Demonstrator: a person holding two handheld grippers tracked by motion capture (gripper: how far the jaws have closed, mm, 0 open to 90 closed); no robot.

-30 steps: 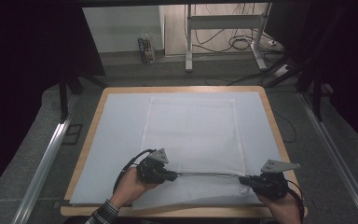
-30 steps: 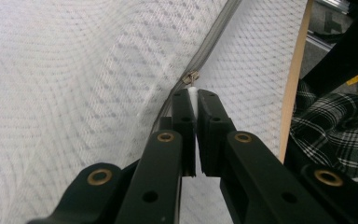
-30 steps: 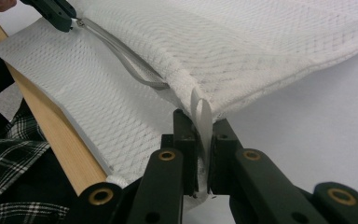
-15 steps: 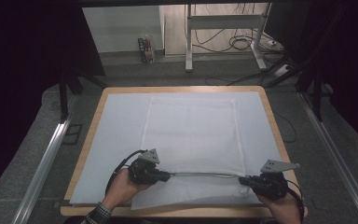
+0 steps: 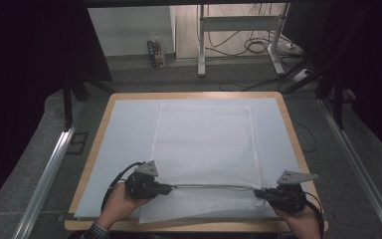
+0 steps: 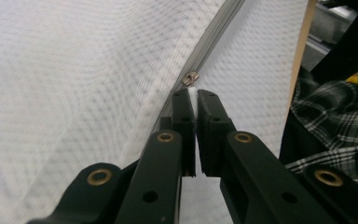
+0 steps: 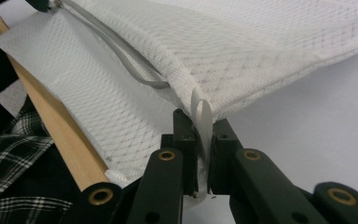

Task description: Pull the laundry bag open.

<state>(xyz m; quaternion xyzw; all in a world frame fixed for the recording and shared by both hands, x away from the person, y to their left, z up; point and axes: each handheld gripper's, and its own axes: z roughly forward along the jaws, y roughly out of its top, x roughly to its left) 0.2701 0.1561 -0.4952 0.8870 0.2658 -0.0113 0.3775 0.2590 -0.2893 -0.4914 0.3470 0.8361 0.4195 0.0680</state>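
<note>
Left tool (image 6: 195, 100) is clenching a white pull tab just behind the zipper slider (image 6: 190, 78) of the white mesh bag (image 5: 204, 144), while the right tool (image 7: 202, 116) is clamping a white tab at the bag's right end of the zipper (image 5: 209, 187). The bag is lying flat on the bench (image 5: 124, 124), its zipper edge nearest the person. To do this well, the right tool should be anchoring that end firmly while the left is drawing the slider straight along the zipper line, keeping the tape taut and low. Loose mesh beside the zipper is bunching and could snag the slider. Nothing else is lying near the bag; cables (image 5: 251, 47) are sitting far beyond it on the floor.
</note>
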